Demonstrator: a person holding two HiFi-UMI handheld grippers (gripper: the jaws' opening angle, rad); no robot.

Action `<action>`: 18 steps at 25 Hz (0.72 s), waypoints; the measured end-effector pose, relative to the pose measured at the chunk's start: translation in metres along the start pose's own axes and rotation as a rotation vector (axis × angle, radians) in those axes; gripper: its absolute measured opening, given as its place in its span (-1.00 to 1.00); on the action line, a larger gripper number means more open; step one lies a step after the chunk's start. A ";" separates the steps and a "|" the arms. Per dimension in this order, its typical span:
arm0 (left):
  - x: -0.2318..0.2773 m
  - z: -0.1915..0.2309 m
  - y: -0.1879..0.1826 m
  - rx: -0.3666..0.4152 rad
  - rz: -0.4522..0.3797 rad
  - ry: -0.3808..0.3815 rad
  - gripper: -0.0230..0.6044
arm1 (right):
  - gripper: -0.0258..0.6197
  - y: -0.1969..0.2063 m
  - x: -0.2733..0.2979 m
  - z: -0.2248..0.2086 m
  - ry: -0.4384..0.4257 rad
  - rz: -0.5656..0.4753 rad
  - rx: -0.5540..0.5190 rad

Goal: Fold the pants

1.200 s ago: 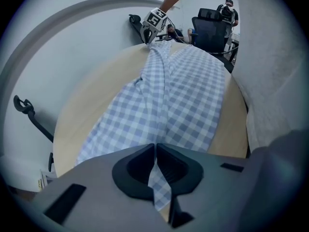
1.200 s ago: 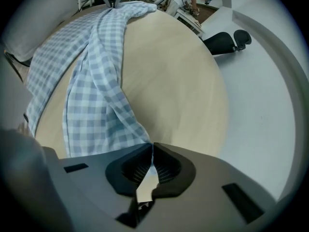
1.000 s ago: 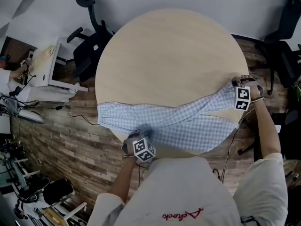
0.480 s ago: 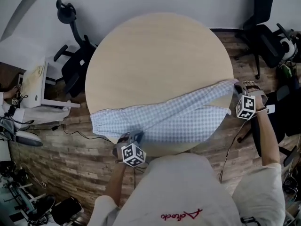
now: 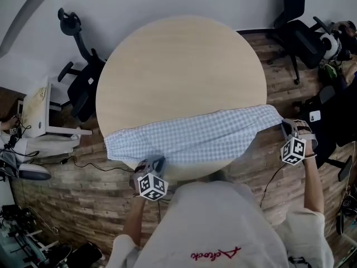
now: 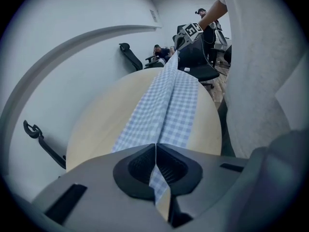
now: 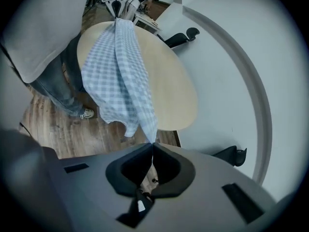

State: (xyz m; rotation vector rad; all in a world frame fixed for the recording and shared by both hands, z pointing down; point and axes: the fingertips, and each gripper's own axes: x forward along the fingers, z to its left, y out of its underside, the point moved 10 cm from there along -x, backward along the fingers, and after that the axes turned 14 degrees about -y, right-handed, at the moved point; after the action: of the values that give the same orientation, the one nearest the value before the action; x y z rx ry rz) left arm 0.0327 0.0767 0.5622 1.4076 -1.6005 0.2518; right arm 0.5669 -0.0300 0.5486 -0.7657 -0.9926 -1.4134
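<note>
1. The checked pants (image 5: 195,138) lie stretched in a long band across the near part of the round table (image 5: 178,66).
2. The left gripper (image 6: 155,151) is clenched on the pants' end at the table's near edge.
3. The right gripper (image 7: 151,146) is clenched on the other end, just past the table's right edge, above the wood floor (image 7: 58,129).
</note>
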 end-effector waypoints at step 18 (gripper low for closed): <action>-0.003 -0.045 0.022 -0.002 0.032 0.113 -0.80 | -0.81 0.015 0.005 0.142 -0.250 0.014 0.221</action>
State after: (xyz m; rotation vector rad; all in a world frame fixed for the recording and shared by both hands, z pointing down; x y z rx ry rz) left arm 0.0361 0.1164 0.5922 1.3430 -1.5315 0.3424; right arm 0.5673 0.0963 0.6148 -0.7940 -1.3107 -1.1898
